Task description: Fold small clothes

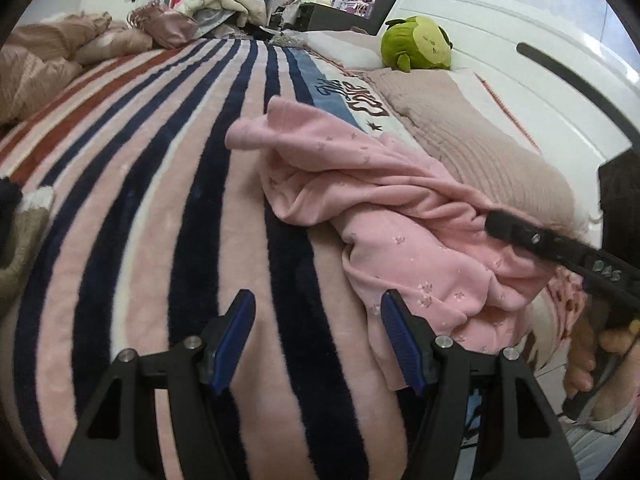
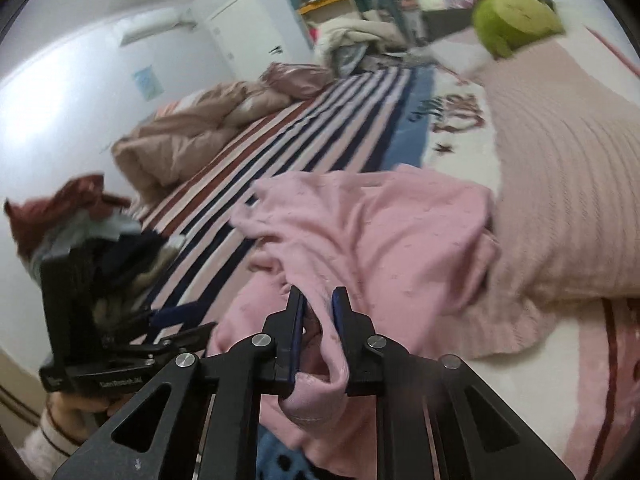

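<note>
A crumpled pink garment (image 1: 384, 208) with small flower prints lies on the striped blanket (image 1: 160, 168) of a bed, partly over a beige pillow. My left gripper (image 1: 318, 312) is open and empty, low over the blanket, its right finger at the garment's near edge. My right gripper (image 2: 318, 308) is shut on a fold of the pink garment (image 2: 360, 232); in the left wrist view its black fingers (image 1: 520, 232) pinch the cloth from the right. The left gripper also shows at the left of the right wrist view (image 2: 120, 344).
A green plush toy (image 1: 416, 42) sits by the white headboard (image 1: 520, 60). A beige ribbed pillow (image 1: 480, 148) lies right of the garment. Rumpled tan bedding (image 1: 52, 56) lies at the far left. A pile of other clothes (image 2: 80, 232) sits left in the right wrist view.
</note>
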### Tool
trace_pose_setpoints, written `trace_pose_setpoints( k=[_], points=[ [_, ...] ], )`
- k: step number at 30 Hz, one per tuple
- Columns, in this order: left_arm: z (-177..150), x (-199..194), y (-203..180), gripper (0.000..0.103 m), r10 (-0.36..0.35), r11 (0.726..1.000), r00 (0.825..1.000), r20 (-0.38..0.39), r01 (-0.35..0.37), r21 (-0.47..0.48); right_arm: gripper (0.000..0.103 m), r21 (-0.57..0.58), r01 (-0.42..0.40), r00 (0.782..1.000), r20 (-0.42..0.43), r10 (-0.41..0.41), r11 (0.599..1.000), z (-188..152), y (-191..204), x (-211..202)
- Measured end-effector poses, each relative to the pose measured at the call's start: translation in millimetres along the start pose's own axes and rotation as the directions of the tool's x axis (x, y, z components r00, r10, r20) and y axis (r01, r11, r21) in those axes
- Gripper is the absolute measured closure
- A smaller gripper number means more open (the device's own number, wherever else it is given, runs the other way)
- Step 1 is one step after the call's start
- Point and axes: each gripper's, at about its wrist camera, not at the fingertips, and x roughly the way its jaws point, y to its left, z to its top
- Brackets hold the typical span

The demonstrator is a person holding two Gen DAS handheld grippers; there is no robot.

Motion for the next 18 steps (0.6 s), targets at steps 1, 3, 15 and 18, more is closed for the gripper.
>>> trace_pose_setpoints(
  k=[1,3,15,18],
  points=[
    [-0.3,0.7,3.0,0.042,-0.020,1.000,1.000,-0.002,0.020,-0.016,0.095,0.010,0.005,1.000,-0.011,-0.005,1.000,-1.8,-6.0,1.0],
    [0.0,2.7,5.9,0.042,-0.050,0.998,0.999,-0.001,0.050,-0.038,0.096,0.019,0.016,0.999,-0.044,-0.015,1.000,-8.0,-16.3,4.7],
    [7.0,-14.6,14.9,0.037,-0.224,0.973,0.973,0.062,0.227,-0.043,0.085,0.092,-0.024,0.990,-0.139,0.037,0.995,-18.3,-41.7,3.6],
    [9.3,-19.6,15.1,0.036,-0.261,0.965,0.963,0.063,0.262,-0.017,0.048,0.026,-0.016,0.996,-0.092,0.018,1.000,-2.9,-28.9,-11.1]
  ],
)
